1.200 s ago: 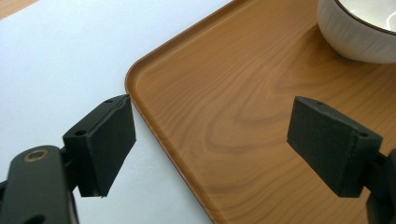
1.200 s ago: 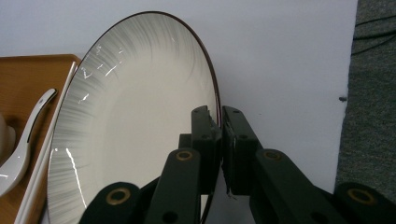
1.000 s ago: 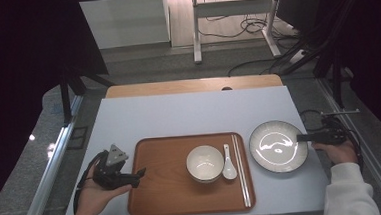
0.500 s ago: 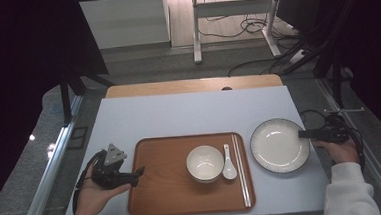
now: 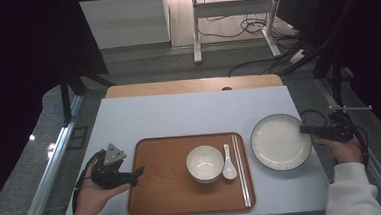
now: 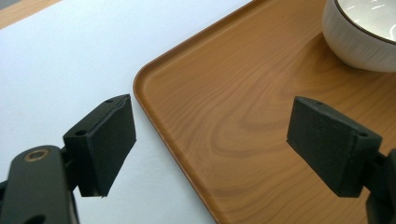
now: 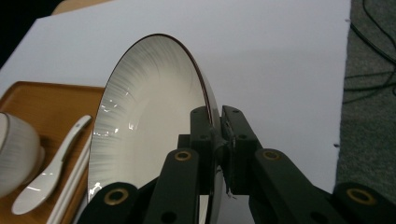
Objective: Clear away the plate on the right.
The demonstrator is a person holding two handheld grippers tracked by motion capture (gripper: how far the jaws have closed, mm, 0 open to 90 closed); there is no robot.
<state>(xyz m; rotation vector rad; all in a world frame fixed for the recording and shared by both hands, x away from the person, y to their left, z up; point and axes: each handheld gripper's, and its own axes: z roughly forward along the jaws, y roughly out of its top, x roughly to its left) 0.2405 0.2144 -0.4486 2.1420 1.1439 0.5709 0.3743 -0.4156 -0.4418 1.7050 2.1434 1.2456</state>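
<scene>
A white plate with a dark rim (image 5: 279, 141) (image 7: 144, 135) lies right of the wooden tray (image 5: 169, 189) (image 6: 261, 121). My right gripper (image 5: 306, 129) (image 7: 218, 126) is shut on the plate's right rim, one jaw on each face. On the tray stand a white bowl (image 5: 205, 162) (image 6: 362, 32), a white spoon (image 5: 228, 164) (image 7: 49, 168) and a pair of chopsticks (image 5: 241, 169). My left gripper (image 5: 139, 172) (image 6: 210, 144) is open at the tray's left edge, its jaws astride the rim with nothing gripped.
The tray and plate sit on a white mat (image 5: 189, 112) over a wooden table (image 5: 192, 86). Metal rails (image 5: 51, 161) run along both sides. Cables (image 5: 254, 28) lie on the floor beyond the table's far edge.
The plate in my right gripper has shifted slightly away from me and to the right, and its glare is gone. The left gripper has stayed put.
</scene>
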